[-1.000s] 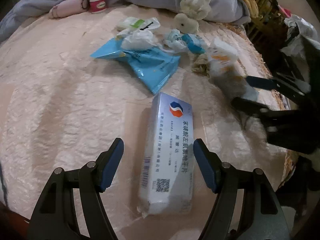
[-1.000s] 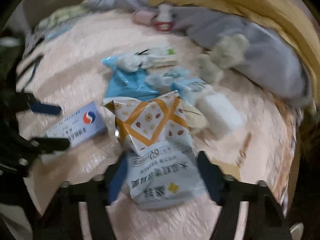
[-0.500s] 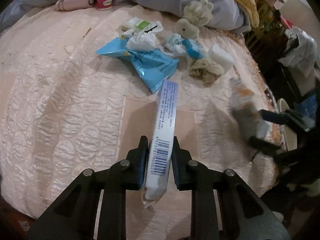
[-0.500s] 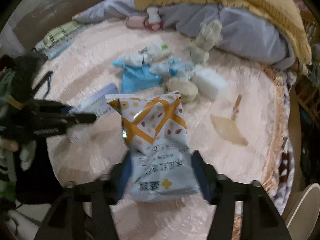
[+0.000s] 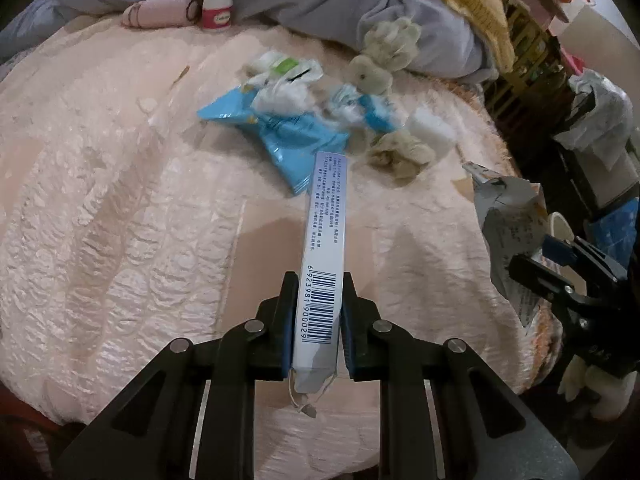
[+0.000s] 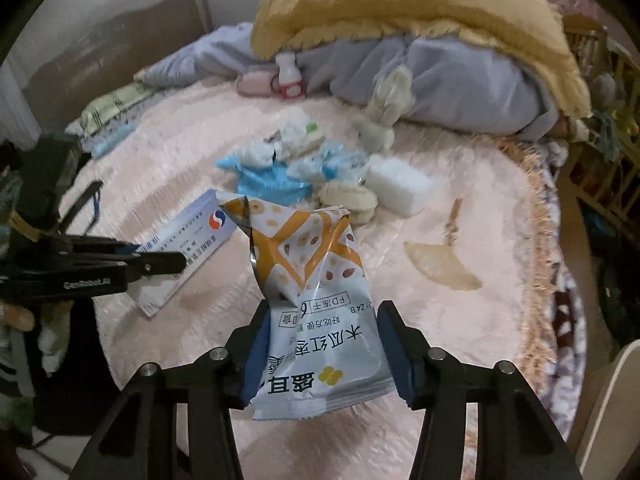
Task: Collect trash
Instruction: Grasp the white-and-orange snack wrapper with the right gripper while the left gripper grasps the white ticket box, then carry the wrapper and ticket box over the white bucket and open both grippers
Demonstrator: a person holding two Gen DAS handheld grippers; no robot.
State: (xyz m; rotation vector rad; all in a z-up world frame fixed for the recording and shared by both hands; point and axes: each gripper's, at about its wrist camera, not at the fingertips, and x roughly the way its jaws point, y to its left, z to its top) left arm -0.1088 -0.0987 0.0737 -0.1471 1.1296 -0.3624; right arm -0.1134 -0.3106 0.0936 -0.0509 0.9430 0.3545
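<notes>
Left hand-held gripper (image 5: 316, 320) is yours to watch first: it is clamped narrow on the edge of a flat medicine box (image 5: 325, 248), carried clear above the pink bedspread (image 5: 120, 220) at 6 o'clock in its own view. Your right hand-held gripper (image 6: 322, 346) pinches a torn orange-and-white snack packet (image 6: 316, 280), likewise lifted off the bed, at 6 o'clock in the right view.

Both pickups look done, so you seem to be in the carry step. Next you need a bin or bag for these two; none shows clearly, so find it before letting go.

More trash waits toward 12 o'clock: a blue wrapper (image 5: 280, 132), a crumpled tissue wad (image 5: 400, 154) beside it, and a white foam-like block (image 5: 432, 130). The plush toy (image 5: 380, 60) and small bottle (image 5: 217, 0) probably stay.

Readable writing: the box edge carries a barcode, 6923981900029, and a red-and-blue round logo on its face; the packet reads "FD" with Chinese characters.
</notes>
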